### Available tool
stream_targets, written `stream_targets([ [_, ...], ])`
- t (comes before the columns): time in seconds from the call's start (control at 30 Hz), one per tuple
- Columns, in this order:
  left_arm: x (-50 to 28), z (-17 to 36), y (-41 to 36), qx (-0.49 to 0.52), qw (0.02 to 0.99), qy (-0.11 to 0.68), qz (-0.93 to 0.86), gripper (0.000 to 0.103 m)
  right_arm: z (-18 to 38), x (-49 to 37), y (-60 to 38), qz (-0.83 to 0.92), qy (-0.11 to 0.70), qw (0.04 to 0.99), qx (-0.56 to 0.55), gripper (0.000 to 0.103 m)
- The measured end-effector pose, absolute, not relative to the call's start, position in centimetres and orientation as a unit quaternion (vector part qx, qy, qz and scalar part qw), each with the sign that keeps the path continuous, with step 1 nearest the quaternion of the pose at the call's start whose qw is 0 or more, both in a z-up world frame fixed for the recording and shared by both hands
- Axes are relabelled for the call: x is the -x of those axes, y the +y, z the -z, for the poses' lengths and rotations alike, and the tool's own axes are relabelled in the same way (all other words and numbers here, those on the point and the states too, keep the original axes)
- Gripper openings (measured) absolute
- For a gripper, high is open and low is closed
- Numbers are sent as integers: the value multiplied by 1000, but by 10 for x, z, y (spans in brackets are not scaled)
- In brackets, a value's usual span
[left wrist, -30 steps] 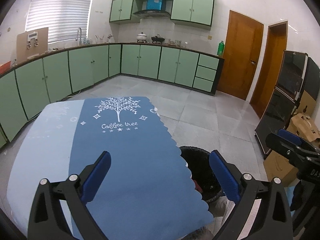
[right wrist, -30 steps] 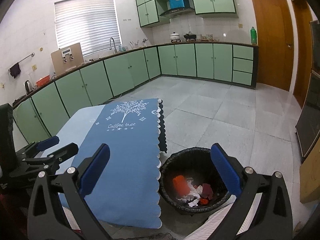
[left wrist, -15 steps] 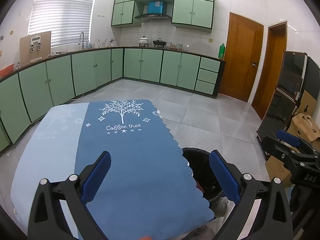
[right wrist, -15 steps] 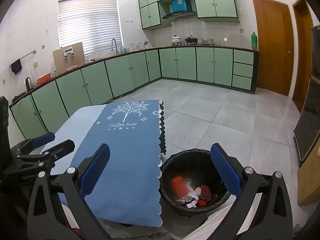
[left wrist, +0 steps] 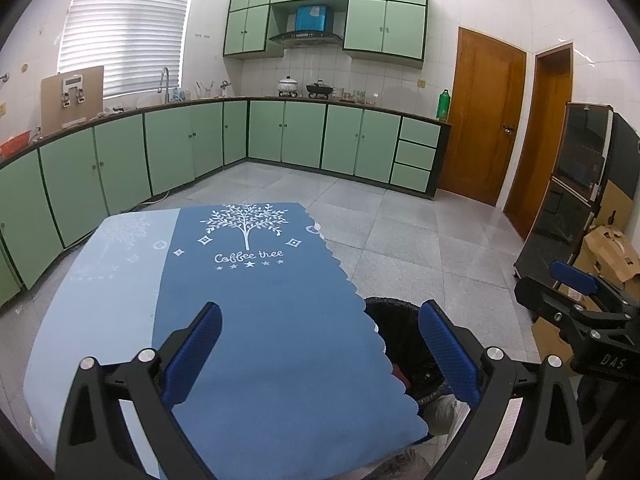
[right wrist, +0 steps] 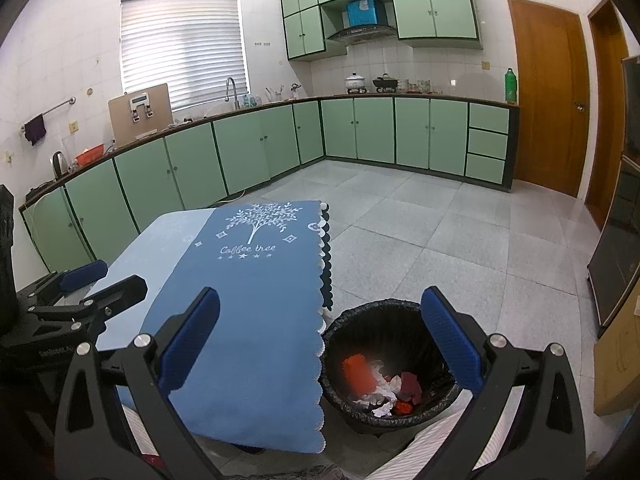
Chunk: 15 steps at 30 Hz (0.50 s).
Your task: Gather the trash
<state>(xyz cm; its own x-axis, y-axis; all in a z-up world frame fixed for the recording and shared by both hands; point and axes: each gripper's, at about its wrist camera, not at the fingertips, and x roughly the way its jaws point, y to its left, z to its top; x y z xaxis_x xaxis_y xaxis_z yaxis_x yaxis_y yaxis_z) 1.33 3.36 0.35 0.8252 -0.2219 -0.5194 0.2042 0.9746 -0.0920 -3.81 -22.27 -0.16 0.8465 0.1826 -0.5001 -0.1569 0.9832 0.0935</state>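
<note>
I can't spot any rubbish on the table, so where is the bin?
The black-lined bin stands on the floor just right of the blue tablecloth, low in the right wrist view, with red and white trash inside.

From the left wrist view, the blue tablecloth [left wrist: 260,320] hid most of the black bin [left wrist: 404,344]. Small items on the far counter [right wrist: 400,98] were too tiny to identify, and the cardboard box [left wrist: 608,252] ran off-frame.
</note>
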Motion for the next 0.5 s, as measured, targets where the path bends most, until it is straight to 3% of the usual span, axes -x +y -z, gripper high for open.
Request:
stream_targets([
  [0.5, -12, -3, 36, 18, 955, 274, 113, 97, 0, 39, -222, -91, 263, 960, -23, 98],
])
